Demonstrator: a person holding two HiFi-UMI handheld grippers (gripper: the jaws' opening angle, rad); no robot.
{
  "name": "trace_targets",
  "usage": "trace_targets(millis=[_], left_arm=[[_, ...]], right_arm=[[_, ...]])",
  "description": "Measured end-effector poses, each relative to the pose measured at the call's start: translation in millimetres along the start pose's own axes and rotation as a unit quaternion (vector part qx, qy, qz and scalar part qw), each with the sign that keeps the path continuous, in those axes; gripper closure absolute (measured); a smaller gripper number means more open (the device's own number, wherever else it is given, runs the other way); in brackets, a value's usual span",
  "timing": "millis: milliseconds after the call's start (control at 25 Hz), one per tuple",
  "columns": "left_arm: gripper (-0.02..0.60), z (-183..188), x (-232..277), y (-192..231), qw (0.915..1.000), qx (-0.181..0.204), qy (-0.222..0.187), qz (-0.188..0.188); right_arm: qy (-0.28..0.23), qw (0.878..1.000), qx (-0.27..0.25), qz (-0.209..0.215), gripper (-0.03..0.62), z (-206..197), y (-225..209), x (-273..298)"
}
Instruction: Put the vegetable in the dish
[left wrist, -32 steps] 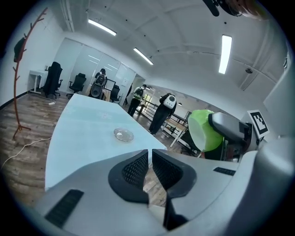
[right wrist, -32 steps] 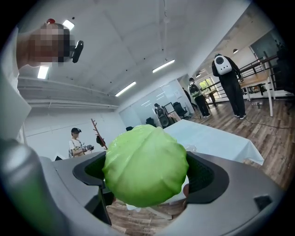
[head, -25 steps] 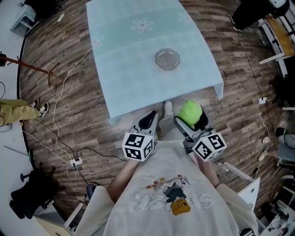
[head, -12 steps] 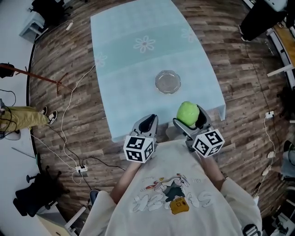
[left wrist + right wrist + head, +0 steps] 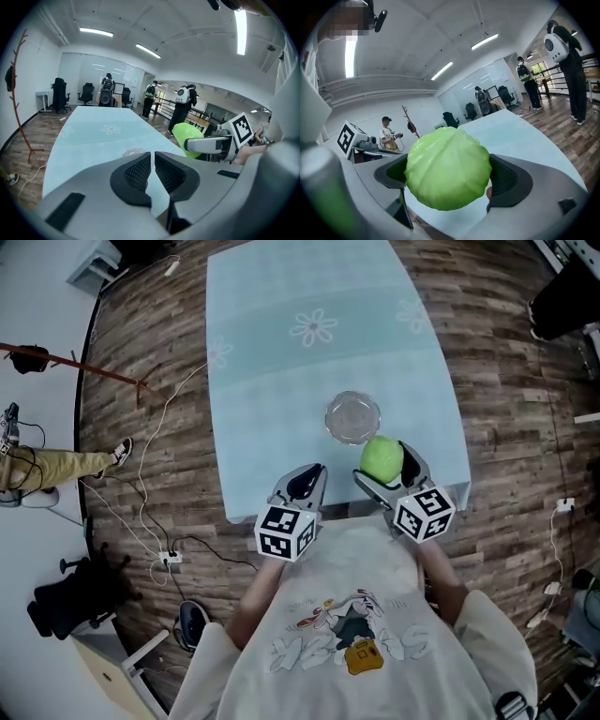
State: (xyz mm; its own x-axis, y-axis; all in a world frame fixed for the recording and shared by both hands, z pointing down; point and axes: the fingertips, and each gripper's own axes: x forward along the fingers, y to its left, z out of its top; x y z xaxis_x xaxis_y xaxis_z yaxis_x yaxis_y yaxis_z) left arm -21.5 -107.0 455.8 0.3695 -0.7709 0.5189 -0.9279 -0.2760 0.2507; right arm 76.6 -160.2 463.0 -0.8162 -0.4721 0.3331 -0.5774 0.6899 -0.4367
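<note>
Our right hand-held gripper (image 5: 387, 468) is clamped on a round, pale green head of cabbage (image 5: 382, 457), with one jaw pressed against each side of it. In the right gripper view the leafy ball fills the whole gap between the jaws and bulges above them. From the head view we see the cabbage held over the near right part of the pale blue tabletop (image 5: 281, 381). It sits just near and right of a small round clear glass dish (image 5: 352, 417), and its outline meets the dish's near right rim. The dish stands alone on the cloth, which carries faint white flower prints further away. How high the cabbage is above the cloth we cannot tell from overhead, though the left gripper view shows it raised off the surface at the right.

Our left hand-held gripper (image 5: 305, 482) hovers at the near edge of the tabletop, left of the right one and apart from it. Its jaws are drawn almost together, leaving only a thin slit, and nothing is between them. Each tool carries a white cube with black square markers: the left cube (image 5: 284, 532) and the right cube (image 5: 423, 514) both sit close to our white printed T-shirt (image 5: 347, 634). Brown wooden floor (image 5: 159, 427) surrounds the tabletop, with white cables (image 5: 141, 502) trailing across it at the left.
</note>
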Motion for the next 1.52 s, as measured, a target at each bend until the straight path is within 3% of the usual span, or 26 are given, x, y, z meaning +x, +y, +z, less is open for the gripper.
trace_targets(millis=[160,560,880,1040,1520], left_arm=[[0.549,0.8,17.3,11.7,0.9996,0.004,0.016,0.023],[0.549,-14.7,45.0,18.5,0.9954,-0.086,0.022,0.036],[0.549,-33.7,53.8,30.8,0.9924,-0.1,0.055,0.047],[0.549,-43.7,57.6,34.5,0.9892,-0.129,0.056,0.04],[0.549,-67.1,71.8,67.8,0.9834,-0.142,0.073,0.087]], right_arm=[[0.016,1.0,-0.012,0.011,0.082,-4.2,-18.6,15.5],[0.064,0.997,-0.031,0.014,0.082,-23.3,-47.6,69.5],[0.112,0.992,-0.065,0.016,0.082,-45.7,-65.5,108.2],[0.133,0.987,-0.087,0.009,0.082,-58.8,-78.2,122.1],[0.189,0.976,-0.109,-0.012,0.082,-88.9,-101.1,160.1]])
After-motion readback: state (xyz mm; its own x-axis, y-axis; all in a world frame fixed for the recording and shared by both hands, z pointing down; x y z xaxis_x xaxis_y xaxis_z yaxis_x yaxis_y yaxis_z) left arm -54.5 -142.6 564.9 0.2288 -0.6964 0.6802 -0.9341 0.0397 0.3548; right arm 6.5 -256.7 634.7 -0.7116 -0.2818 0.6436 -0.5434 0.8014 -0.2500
